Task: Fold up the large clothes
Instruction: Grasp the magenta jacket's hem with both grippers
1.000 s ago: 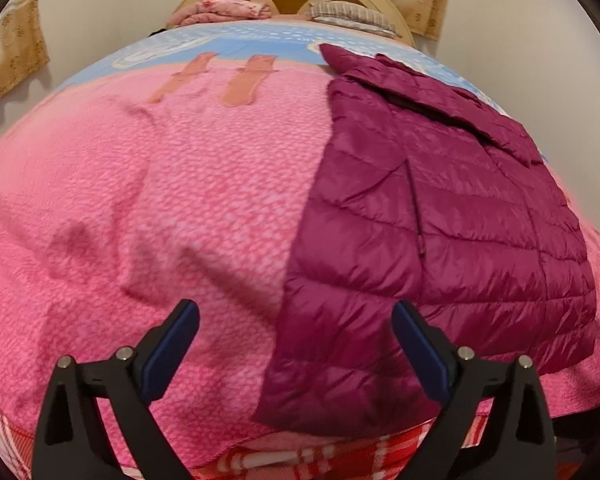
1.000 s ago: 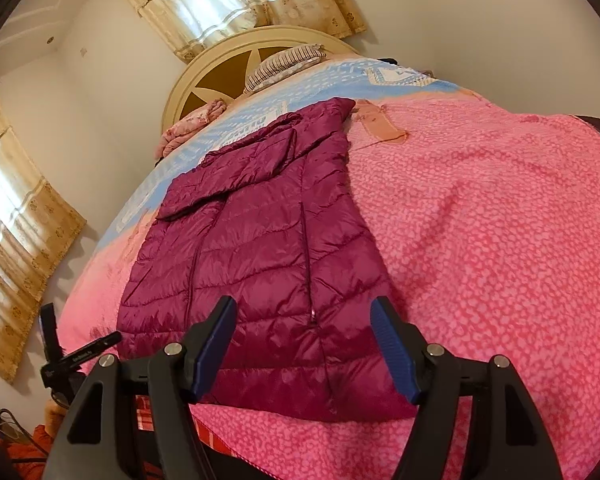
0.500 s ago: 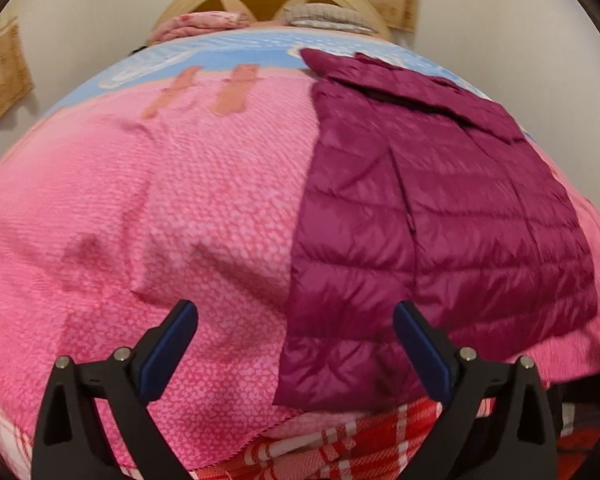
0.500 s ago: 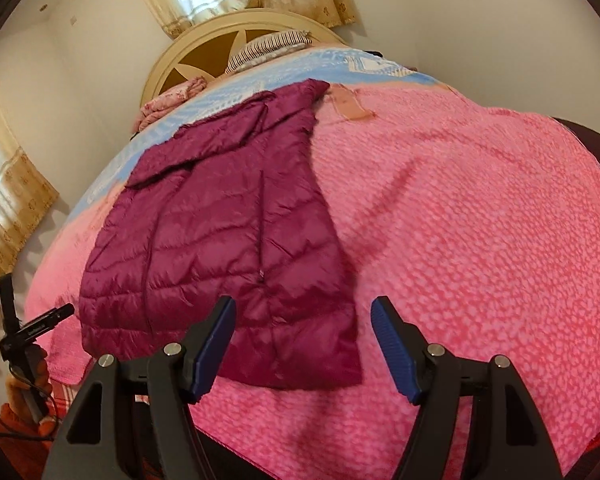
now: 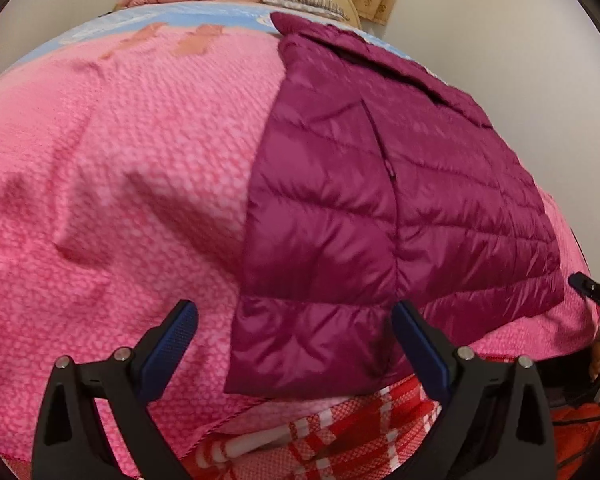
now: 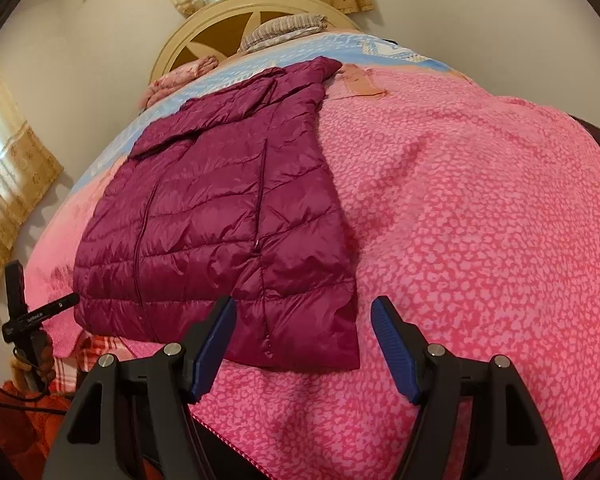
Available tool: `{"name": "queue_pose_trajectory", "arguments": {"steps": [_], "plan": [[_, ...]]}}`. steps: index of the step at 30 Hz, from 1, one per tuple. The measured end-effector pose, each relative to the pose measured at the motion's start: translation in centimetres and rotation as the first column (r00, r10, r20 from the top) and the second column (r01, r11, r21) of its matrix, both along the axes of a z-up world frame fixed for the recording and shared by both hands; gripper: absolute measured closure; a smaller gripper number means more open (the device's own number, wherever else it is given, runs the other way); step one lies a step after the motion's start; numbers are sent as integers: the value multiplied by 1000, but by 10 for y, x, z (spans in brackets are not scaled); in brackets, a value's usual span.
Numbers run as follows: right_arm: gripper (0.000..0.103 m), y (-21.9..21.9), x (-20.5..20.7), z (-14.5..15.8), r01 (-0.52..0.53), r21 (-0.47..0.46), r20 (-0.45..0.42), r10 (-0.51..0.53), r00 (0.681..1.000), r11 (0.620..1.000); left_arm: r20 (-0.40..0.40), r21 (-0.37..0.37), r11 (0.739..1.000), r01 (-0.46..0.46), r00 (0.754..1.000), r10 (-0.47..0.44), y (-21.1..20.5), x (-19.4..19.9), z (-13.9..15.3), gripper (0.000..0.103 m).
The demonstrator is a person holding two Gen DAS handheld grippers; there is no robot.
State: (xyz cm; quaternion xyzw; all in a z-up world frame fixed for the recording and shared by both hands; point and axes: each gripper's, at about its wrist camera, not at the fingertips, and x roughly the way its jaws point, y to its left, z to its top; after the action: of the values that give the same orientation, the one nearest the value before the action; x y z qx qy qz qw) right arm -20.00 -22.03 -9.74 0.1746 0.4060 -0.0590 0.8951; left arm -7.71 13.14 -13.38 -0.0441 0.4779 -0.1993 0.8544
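- both grippers have dropped lower and tipped down toward the near edge of the bed vs a sec ago, the jacket's hem now sits way closer to the jaws in both wrist views
- imo that means they're lining up to grab the bottom corners for the next fold, nothing grabbed yet tho
- left gripper (image 5: pixel 294 334) fingers spread wide, hem between them but pads not on it
- right gripper (image 6: pixel 302 330) same deal, released, hovering right over the hem corner
- the purple puffer jacket (image 6: pixel 220 216) is lying flat on the pink blanket (image 6: pixel 480 220), nearer one side of the bed, collar toward the headboard (image 6: pixel 236 20)
- looks quilted & shiny, already narrowed into a long rectangle w/ sleeves tucked, hem reaching the blanket's near edge
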Motion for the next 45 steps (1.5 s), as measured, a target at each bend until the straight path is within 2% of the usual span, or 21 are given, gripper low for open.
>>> {"name": "queue_pose_trajectory", "arguments": {"steps": [3,6,9,13,17,18,19,20,22,23,24,29,33,37,39,42,44,45], "plan": [[33,4,6,-4,-37,-14,-23,36,999,999,-3,6,1000,12,1000,-12,-3,2,-6,10],[33,9,16,-7,-60,-31,-38,59,998,998,-17,-29,1000,5,1000,-5,-1,7,-8,11],[33,19,27,-11,-75,-76,-88,68,994,994,-33,-48,999,10,999,-11,-4,10,-9,19],[33,30,28,-14,-84,-139,-138,65,988,987,-32,-25,999,27,999,-28,-10,9,-11,19],[33,30,41,-19,-54,-170,-188,22,982,984,-64,-60,998,7,998,-11,-15,13,-21,19],[33,31,44,-20,-55,-194,-201,15,980,980,-55,-63,998,8,998,-12,-17,13,-20,29],[33,34,48,-22,-63,-221,-219,13,976,973,-37,-70,997,18,999,-20,-18,12,-18,47],[33,36,50,-24,-76,-242,-239,17,971,967,-33,-76,997,27,999,-30,-19,12,-17,54],[48,41,50,-26,-116,-270,-271,41,962,956,-29,-91,995,41,999,-44,-19,11,-15,74],[76,41,49,-25,-132,-242,-272,64,960,961,-21,-97,994,49,998,-51,-19,9,-14,79],[90,37,47,-27,-129,-168,-276,79,958,977,-9,-104,993,55,998,-56,-19,7,-11,85],[99,14,30,-20,-65,16,-184,67,981,998,42,-181,980,82,996,-76,-17,-1,4,94],[100,9,9,6,-75,58,-96,81,992,995,100,-254,958,135,989,-113,-13,-11,27,94],[101,7,-12,36,-80,90,-10,81,997,993,221,-329,914,240,960,-172,-8,-31,67,94],[101,5,-23,52,-86,97,21,84,996,992,273,-326,901,286,941,-200,-2,-40,84,94],[101,2,-37,65,-95,96,49,90,995,991,377,-309,875,373,893,-247,6,-62,115,94],[101,1,-44,70,-98,96,59,93,994,991,421,-266,876,402,866,-270,10,-71,126,94],[101,3,-49,72,-98,85,61,93,994,992,431,-229,889,396,860,-272,10,-72,127,94]]}}
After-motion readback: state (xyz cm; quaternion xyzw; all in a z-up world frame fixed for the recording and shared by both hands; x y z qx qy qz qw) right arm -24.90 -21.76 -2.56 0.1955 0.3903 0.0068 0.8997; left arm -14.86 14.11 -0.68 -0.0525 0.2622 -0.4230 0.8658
